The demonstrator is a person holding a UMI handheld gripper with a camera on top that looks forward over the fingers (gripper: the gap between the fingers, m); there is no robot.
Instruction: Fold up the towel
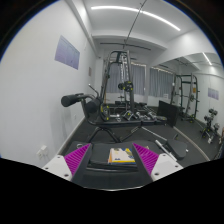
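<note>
My gripper [113, 162] is open and holds nothing; its magenta pads [76, 158] stand wide apart. Between and just ahead of the fingers lies a dark flat surface [100, 168]. I cannot tell whether it is a towel or a table top. A small yellow, white and blue box or booklet [122, 154] lies flat on it, between the fingers and touching neither. No light-coloured towel shows in this view.
Beyond the fingers is a gym room. A cable machine [121, 85] stands in the middle, a black padded seat or handle [72, 99] to its left, and a dark bench [152, 115] to its right. Mirrors [195, 95] line the right wall.
</note>
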